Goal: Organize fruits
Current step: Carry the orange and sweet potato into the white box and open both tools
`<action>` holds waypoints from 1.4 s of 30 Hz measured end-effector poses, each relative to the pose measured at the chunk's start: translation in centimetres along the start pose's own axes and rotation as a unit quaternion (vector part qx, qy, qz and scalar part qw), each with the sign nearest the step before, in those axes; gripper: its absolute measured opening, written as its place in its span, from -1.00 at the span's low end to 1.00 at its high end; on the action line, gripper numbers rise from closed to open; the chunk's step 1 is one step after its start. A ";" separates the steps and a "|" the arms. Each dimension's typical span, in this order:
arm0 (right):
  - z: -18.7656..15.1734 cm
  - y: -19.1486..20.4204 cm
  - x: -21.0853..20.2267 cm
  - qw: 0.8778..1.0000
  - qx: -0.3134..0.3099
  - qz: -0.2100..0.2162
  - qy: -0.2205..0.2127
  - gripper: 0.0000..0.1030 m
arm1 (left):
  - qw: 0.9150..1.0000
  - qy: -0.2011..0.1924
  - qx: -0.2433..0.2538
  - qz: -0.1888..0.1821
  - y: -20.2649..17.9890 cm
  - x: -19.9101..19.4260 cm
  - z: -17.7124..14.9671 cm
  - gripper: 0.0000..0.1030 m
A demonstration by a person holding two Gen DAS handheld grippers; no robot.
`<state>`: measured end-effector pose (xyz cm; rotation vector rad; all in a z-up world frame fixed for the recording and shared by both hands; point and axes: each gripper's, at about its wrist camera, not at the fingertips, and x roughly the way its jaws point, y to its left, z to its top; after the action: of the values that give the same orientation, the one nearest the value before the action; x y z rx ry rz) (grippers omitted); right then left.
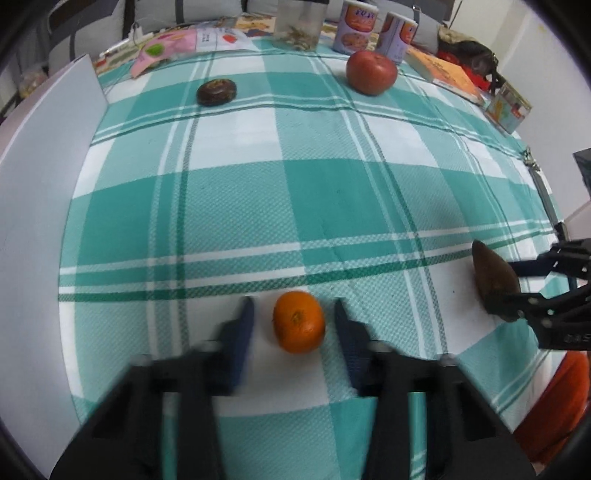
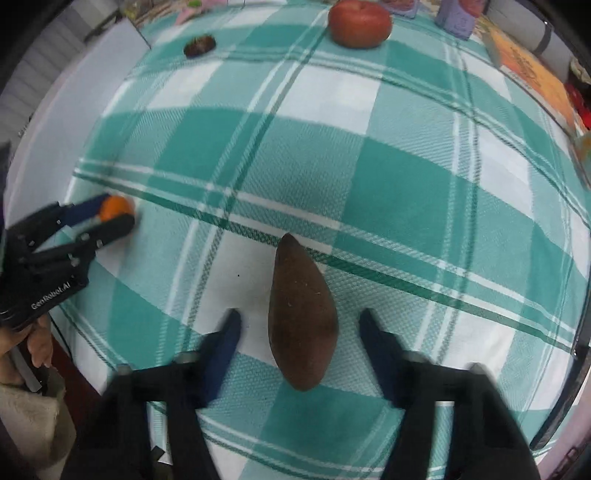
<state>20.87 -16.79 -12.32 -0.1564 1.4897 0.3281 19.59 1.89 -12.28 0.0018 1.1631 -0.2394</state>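
Left claw (image 1: 294, 303) sits right up front, pointing steeply down at the checked tablecloth (image 1: 258, 203). Its two blue-padded fingers (image 1: 242, 332) are spread with the orange (image 1: 298, 321) sitting between them. There's bare cloth showing on both sides of the fruit, so that claw is released, not squeezing anything. From the red apple (image 1: 371, 72), the orange lies well away toward the near edge of the table and a little to the left.

Over to the right claw (image 2: 300, 314) — same story. It points down over the brown pointed fruit (image 2: 299, 288), which lies flat on the cloth with its narrow tip aimed toward the apple's end of the table. One finger stands on each side and there's a clear gap at both pads, so it's released too and nothing is gripped. That brown fruit is also far from the apple, on the near side, to the right of the orange.

Left of the apple and well apart from it rests a dark round fruit (image 1: 216, 91), on the same far stretch of cloth. Just behind the apple stand two printed tins (image 1: 356, 26) and a clear jar (image 1: 299, 26). To the apple's right lies an orange book (image 1: 447, 74). Far off to the apple's left, a white board (image 1: 44, 147) runs along the cloth's edge. A hand (image 2: 37, 343) shows under the left claw's body in the right wrist view.
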 end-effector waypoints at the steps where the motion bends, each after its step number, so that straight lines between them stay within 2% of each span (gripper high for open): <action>1: 0.0 0.0 0.3 1.000 -0.001 -0.002 -0.001 -0.22 | 1.000 -0.007 -0.002 -0.001 0.0 -0.1 0.0 -0.54; 4: -0.3 -0.4 -0.3 1.000 0.005 0.016 -0.022 -0.22 | 0.999 -0.039 -0.018 -0.018 0.8 -1.7 0.0 -0.57; 7: -1.0 -1.4 -1.5 0.995 0.040 0.086 -0.041 -0.22 | 0.994 -0.065 -0.060 -0.067 2.5 -5.0 -0.6 -0.57; 8: -1.3 -1.9 -2.2 0.988 0.063 0.134 -0.048 -0.22 | 0.990 -0.074 -0.080 -0.091 3.4 -6.6 -1.0 -0.57; 10: -1.6 -2.2 -3.4 0.973 0.092 0.203 -0.060 -0.22 | 0.981 -0.092 -0.115 -0.130 5.2 -9.9 -1.9 -0.57; 11: -1.5 -1.8 -4.4 0.961 0.104 0.248 -0.069 -0.22 | 0.975 -0.102 -0.132 -0.147 6.4 -11.8 -2.5 -0.57; 13: -0.7 0.1 -6.4 0.943 0.105 0.305 -0.086 -0.22 | 0.965 -0.131 -0.162 -0.158 9.3 -15.7 -3.7 -0.57; 15: 0.6 3.4 -8.2 0.932 0.085 0.340 -0.099 -0.22 | 0.960 -0.157 -0.183 -0.140 12.2 -19.1 -4.8 -0.57; 17: 2.3 8.4 -10.2 0.925 0.042 0.362 -0.108 -0.22 | 0.959 -0.169 -0.206 -0.098 16.1 -21.6 -6.0 -0.56; 19: 3.9 13.1 -11.3 0.922 0.001 0.370 -0.110 -0.22 | 0.960 -0.161 -0.227 -0.037 19.9 -22.5 -7.2 -0.56; 21: 5.7 19.4 -11.7 0.926 -0.052 0.358 -0.108 -0.22 | 0.958 -0.132 -0.254 0.038 24.1 -21.7 -8.3 -0.56; 23: 7.2 25.7 -11.2 0.934 -0.106 0.323 -0.111 -0.22 | 0.952 -0.110 -0.273 0.088 27.0 -20.4 -9.2 -0.56; 25: 8.3 30.1 -10.4 0.940 -0.154 0.281 -0.117 -0.22 | 0.945 -0.090 -0.288 0.125 29.1 -19.0 -10.0 -0.56; 26: 9.0 33.2 -9.4 0.945 -0.188 0.239 -0.123 -0.22 | 0.942 -0.081 -0.293 0.139 29.7 -18.3 -10.2 -0.56; 29: 10.0 37.8 -6.7 0.948 -0.247 0.152 -0.127 -0.22 | 0.936 -0.074 -0.302 0.167 30.3 -17.0 -10.9 -0.53; 30: 10.2 38.6 -5.8 0.948 -0.262 0.130 -0.125 -0.22 | 0.934 -0.076 -0.304 0.170 30.3 -17.0 -11.2 -0.52; 32: 9.7 39.4 -3.8 0.947 -0.285 0.093 -0.114 -0.22 | 0.933 -0.083 -0.302 0.176 30.0 -17.0 -11.2 -0.28; 33: 10.6 39.9 -2.9 0.948 -0.288 0.085 -0.109 -0.22 | 0.933 -0.086 -0.300 0.181 29.8 -17.0 -11.2 -0.18; 35: 10.3 39.7 -2.0 0.946 -0.297 0.069 -0.108 -0.15 | 0.930 -0.100 -0.292 0.201 29.7 -17.5 -11.2 0.37; 36: 10.4 39.7 -2.2 0.945 -0.301 0.065 -0.114 -0.06 | 0.928 -0.107 -0.289 0.210 29.5 -17.8 -11.3 0.46; 38: 10.1 39.6 -2.5 0.945 -0.299 0.072 -0.112 0.29 | 0.925 -0.125 -0.279 0.226 28.9 -18.5 -11.3 0.55; 40: 10.1 39.2 -3.5 0.945 -0.292 0.082 -0.121 0.51 | 0.924 -0.138 -0.269 0.232 28.2 -19.3 -11.3 0.56; 42: 9.7 39.0 -4.8 0.943 -0.289 0.083 -0.140 0.55 | 0.922 -0.152 -0.263 0.239 27.8 -20.0 -11.3 0.60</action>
<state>17.83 22.49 -2.89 -0.4351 1.0918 0.8874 7.06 34.10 -2.00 -0.2161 0.8546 0.4975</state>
